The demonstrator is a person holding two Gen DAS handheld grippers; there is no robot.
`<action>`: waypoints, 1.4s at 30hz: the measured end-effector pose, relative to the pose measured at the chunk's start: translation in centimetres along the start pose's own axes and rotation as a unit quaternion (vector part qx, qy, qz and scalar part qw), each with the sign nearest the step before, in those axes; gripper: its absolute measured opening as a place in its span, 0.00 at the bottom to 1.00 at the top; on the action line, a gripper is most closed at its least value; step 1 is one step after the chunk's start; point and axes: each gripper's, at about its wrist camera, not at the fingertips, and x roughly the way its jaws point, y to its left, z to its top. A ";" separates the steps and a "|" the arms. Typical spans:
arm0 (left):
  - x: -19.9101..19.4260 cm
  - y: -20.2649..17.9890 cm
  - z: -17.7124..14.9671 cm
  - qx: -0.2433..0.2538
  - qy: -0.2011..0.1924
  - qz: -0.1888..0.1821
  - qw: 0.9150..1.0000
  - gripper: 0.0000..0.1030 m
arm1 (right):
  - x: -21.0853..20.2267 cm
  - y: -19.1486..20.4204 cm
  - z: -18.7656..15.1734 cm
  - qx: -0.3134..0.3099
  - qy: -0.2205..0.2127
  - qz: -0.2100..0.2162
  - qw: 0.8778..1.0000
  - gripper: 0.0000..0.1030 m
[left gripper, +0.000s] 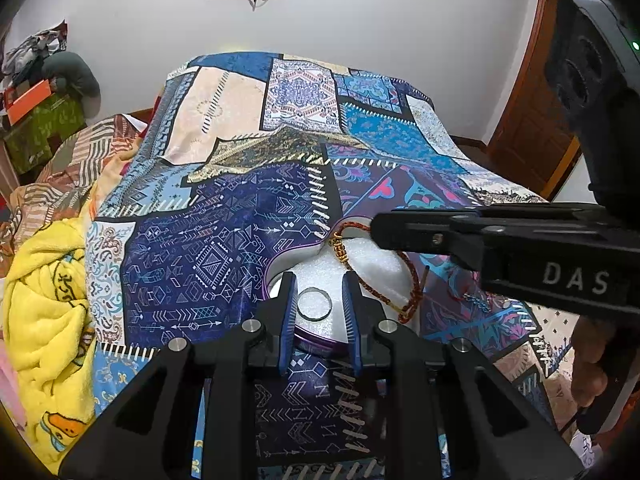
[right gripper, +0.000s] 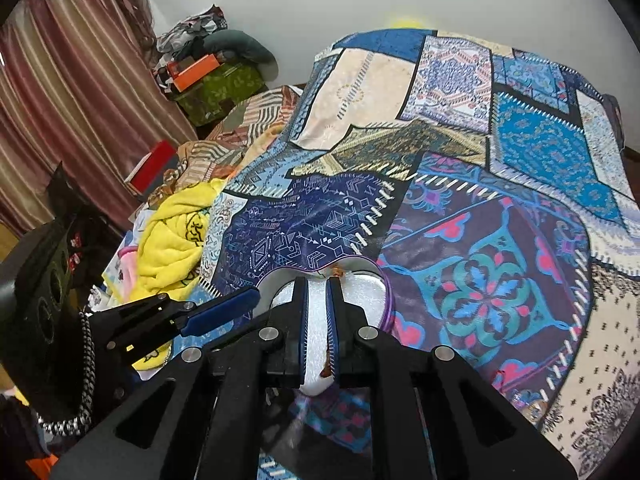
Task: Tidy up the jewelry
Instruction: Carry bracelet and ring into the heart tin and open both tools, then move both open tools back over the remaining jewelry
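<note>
Left wrist view: left gripper (left gripper: 320,312) hangs over a heart-shaped purple jewelry box (left gripper: 312,338) lying on the patchwork bedspread (left gripper: 224,240). Its jaws are spread, pads either side of a silver ring (left gripper: 315,304) that lies on the box's pale interior; pads not touching it. White foam pad (left gripper: 372,264) fills the far part of the box. A red braided bracelet (left gripper: 408,292) with gold beads is draped over the foam, running to the box's right edge. The right gripper (left gripper: 374,229) enters from the right, its tip at the bracelet's far end near the heart notch. Yellow blanket (left gripper: 44,304) at left.

Right wrist view: right gripper (right gripper: 317,280) jaws pressed nearly together over the foam pad (right gripper: 360,296), pinching the red bracelet (right gripper: 339,270); cord visible at the tips and again along the right pad lower down. Left gripper (right gripper: 224,306) comes in from the left, blue pad at the box's (right gripper: 388,300) left rim. Ring not visible here.
</note>
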 end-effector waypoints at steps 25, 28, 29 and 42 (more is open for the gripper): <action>-7.7 -6.0 0.4 0.018 -0.047 0.019 0.999 0.50 | -10.2 -3.2 -4.3 -0.002 -0.076 -0.098 0.992 0.45; -7.3 -7.0 0.2 0.019 -0.040 0.016 0.999 0.50 | -10.9 -4.6 -5.0 0.007 -0.076 -0.105 0.992 0.45; -7.1 -7.4 0.2 0.020 -0.037 0.016 0.999 0.50 | -11.1 -5.1 -5.2 0.009 -0.076 -0.109 0.991 0.45; -1.3 -11.2 -1.6 0.025 0.036 -0.013 0.999 0.50 | -10.5 -11.8 -8.5 0.040 -0.024 -0.142 0.989 0.45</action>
